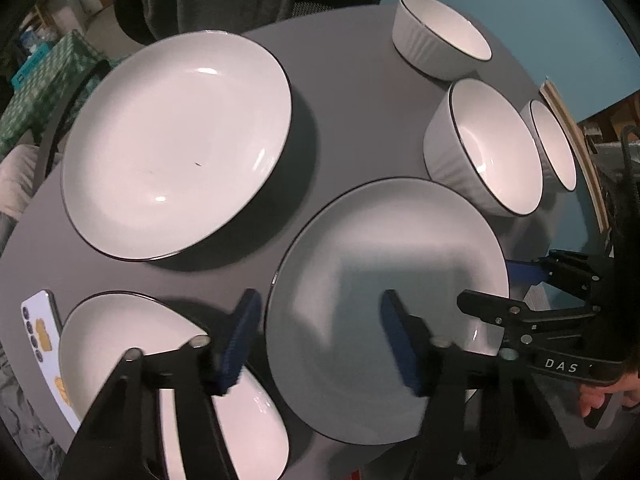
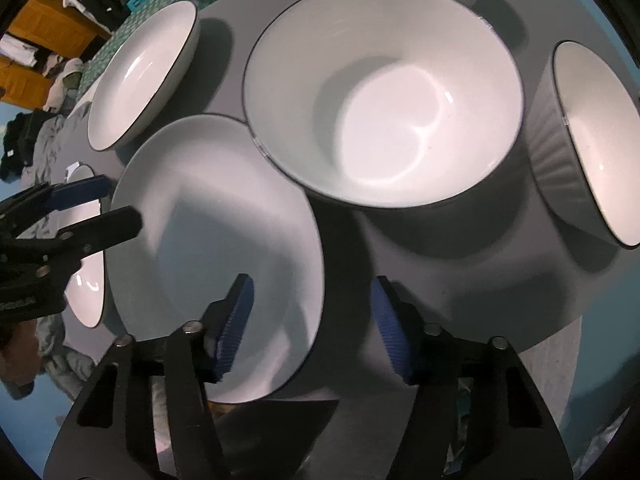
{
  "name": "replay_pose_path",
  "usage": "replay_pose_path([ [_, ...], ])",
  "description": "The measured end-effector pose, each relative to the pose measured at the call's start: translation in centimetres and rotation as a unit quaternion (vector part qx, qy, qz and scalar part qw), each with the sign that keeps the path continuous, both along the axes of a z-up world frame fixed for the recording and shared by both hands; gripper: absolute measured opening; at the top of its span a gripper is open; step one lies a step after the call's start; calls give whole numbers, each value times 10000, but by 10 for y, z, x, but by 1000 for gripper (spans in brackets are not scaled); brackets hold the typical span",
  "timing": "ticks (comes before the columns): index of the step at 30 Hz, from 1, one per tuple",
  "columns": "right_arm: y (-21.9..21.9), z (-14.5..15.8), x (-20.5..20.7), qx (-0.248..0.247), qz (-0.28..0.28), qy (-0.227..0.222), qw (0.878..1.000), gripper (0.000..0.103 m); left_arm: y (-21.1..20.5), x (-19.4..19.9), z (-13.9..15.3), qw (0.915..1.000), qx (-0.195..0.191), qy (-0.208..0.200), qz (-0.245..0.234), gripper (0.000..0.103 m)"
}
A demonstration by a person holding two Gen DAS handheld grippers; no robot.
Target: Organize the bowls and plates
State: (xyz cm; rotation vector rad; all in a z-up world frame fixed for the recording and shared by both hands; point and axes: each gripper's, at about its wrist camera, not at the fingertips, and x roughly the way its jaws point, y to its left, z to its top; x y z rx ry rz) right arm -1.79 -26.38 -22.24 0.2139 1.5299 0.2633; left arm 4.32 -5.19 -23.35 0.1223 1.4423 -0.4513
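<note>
Both grippers straddle opposite edges of the same near plate (image 1: 384,308) on the grey table (image 1: 352,120). The left gripper (image 1: 320,340) has its jaws partly apart, one pad outside the plate's left rim and one over its well; the right gripper (image 2: 310,320) stands likewise at the right rim. I cannot tell that any pad presses the rim yet, so the plate seems unheld.

Likely risks: the rim is thin, glazed and slippery, so an uneven pinch may let the plate tip or slide out. Lifting one side first could knock it into the small plate (image 1: 160,360) just beside it on the left, or the deep bowl (image 2: 380,92) close behind. The phone (image 1: 40,332) lies near the left edge.

The large plate (image 1: 176,144) far left, the plates and the three ribbed bowls at the far right, farthest of them a bowl (image 1: 444,36), all look empty
</note>
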Motion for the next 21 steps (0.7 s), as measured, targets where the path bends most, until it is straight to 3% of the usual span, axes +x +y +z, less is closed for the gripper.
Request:
replay_pose_path([
  [7,-16,-4,-1,149,-39,92,9998,28,9,0,-11,9999,92,111,6,38],
  [12,-26,-5,0,210,-174,178,9995,23,20,2,-19,9994,72,326,46,27],
  [16,-36,-7,-3,396,-367,324,9980,17,33,3,-24,9983,-195,526,161,26],
  [21,-40,-8,-8,578,-479,389,9964,18,41,-1,-25,9980,-274,555,87,24],
])
